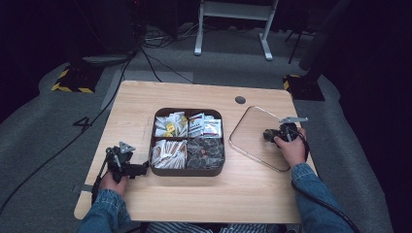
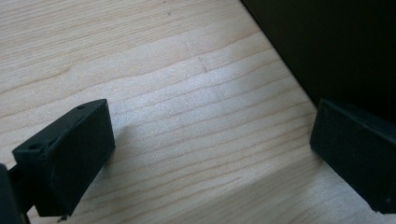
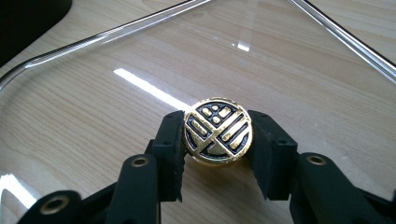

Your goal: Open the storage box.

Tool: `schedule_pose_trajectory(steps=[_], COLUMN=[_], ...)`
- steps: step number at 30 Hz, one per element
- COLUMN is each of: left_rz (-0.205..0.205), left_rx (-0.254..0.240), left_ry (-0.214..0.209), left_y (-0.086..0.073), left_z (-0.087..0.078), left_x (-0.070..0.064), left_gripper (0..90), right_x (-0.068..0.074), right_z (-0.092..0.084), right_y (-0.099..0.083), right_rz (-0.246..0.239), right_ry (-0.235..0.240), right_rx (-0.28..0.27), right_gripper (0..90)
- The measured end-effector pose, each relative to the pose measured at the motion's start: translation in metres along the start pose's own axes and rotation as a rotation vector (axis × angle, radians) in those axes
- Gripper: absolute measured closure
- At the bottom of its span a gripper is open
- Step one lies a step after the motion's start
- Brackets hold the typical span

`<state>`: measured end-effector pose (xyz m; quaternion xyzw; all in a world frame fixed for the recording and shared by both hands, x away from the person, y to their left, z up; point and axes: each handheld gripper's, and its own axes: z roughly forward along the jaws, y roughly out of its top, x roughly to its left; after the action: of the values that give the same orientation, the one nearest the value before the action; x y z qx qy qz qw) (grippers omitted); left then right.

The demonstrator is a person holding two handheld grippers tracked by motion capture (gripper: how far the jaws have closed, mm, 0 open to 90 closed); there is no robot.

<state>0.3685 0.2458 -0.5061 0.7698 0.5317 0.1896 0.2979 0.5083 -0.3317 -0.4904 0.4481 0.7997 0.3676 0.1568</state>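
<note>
Grey carpet and dark surroundings frame my light wooden table [image 1: 194,194], with black cables trailing across the floor and a white frame standing behind. At the table's middle sits a dark tray [image 1: 188,170] split into four compartments: the two far ones hold white sachets with yellow and red printing too small for me to read, the near left one holds pale packets, and the near right one a heap of dark round pieces. My left gripper [image 2: 210,158] rests low over bare wood just beside the tray's left wall, its jaws standing wide apart with nothing between them; the tray's dark side rises close to one jaw. To the tray's right lies a clear glass lid [image 1: 252,138] flat on the table. My right gripper [image 3: 217,140] hovers over that lid, jaws clamped on a round gold-and-black token [image 3: 218,133] held on edge, its face stamped with a crossed pattern of bars and dots; I can read no lettering on it.
</note>
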Motion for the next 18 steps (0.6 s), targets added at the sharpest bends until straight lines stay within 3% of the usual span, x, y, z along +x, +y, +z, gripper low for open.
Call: schedule_pose_trajectory(steps=[10, 14, 18], left_rz=[0.0, 0.004, 0.004], left_rx=[0.0, 0.0, 0.0], left_ry=[0.0, 0.0, 0.0], left_y=[0.0, 0.0002, 0.0002], left_z=[0.0, 0.0001, 0.0], left_x=[0.0, 0.0002, 0.0002], left_gripper=[0.0, 0.0, 0.0], right_x=[0.0005, 0.0015, 0.0024], right_z=[0.0006, -0.0006, -0.002], right_y=[-0.0011, 0.0002, 0.0018], right_rz=[0.004, 0.007, 0.011], right_ry=[0.001, -0.006, -0.012], right_rx=[-0.01, -0.03, -0.039], right_gripper=[57.7, 46.0, 41.8])
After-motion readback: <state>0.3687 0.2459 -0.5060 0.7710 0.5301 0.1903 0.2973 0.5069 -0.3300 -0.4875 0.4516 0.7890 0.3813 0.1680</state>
